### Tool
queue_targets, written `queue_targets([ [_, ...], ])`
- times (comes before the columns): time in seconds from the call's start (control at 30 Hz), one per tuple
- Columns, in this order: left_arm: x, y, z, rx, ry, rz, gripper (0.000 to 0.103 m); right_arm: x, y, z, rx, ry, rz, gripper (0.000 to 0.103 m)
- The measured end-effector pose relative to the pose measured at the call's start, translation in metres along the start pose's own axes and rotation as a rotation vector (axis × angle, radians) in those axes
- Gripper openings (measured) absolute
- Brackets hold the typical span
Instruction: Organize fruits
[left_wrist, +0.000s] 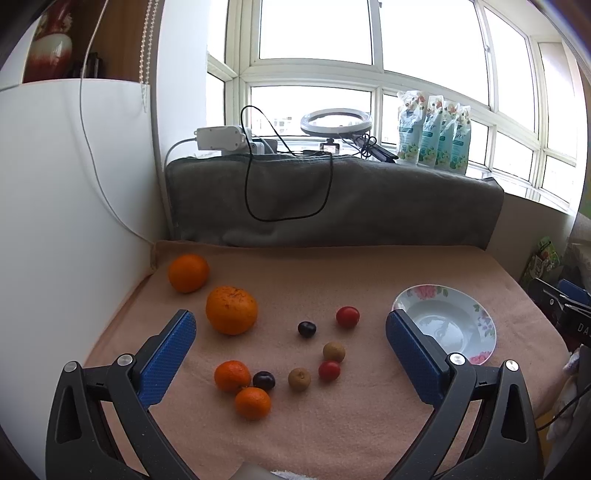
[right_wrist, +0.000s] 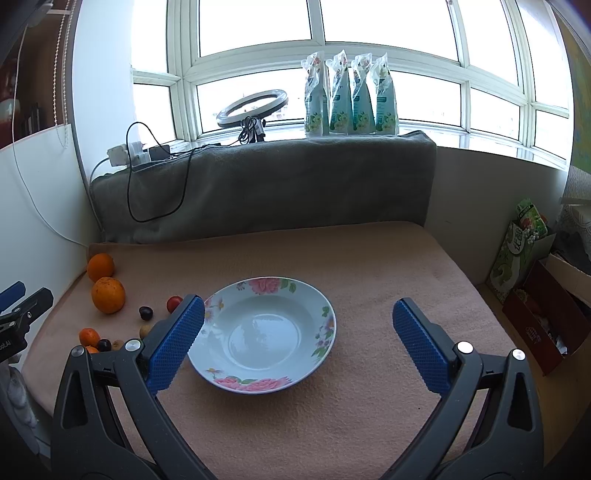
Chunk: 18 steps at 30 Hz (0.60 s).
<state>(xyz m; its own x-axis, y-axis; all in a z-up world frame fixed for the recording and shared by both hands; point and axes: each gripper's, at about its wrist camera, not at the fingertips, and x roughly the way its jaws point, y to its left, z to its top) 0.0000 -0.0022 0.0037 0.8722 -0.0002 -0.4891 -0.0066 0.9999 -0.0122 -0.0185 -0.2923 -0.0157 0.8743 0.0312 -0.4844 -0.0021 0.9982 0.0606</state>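
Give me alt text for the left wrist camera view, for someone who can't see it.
The open left tool hovers over a pink cloth strewn with loose fruit: oranges, small tangerines, red, dark and brown small fruits. An empty floral bowl sits to the right, with a grey blanket and bright window behind.

Bowl (right_wrist: 325, 314) white w/ pink-and-green floral rim. Oranges (left_wrist: 231, 310) bright orange, cherry tomatoes (left_wrist: 347, 316) red, grapes (left_wrist: 307, 328) dark purple, longans (left_wrist: 334, 351) tan. Table cloth (right_wrist: 369, 406) peachy pink. Gripper pads (right_wrist: 173, 354) blue, textured; arms black. Blanket (left_wrist: 369, 206) behind grey-green.
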Motion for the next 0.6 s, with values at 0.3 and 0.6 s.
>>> queue_targets([
  [0.3, -0.0002, -0.0026, 0.0007, 0.005, -0.004, 0.000, 0.102, -0.0012, 0.0015, 0.0016, 0.000, -0.003, -0.001, 0.103],
  [0.6, -0.0005, -0.0024, 0.0017, 0.005, -0.010, 0.003, 0.102, -0.0024, 0.0016, 0.0017, 0.001, -0.003, 0.000, 0.103],
])
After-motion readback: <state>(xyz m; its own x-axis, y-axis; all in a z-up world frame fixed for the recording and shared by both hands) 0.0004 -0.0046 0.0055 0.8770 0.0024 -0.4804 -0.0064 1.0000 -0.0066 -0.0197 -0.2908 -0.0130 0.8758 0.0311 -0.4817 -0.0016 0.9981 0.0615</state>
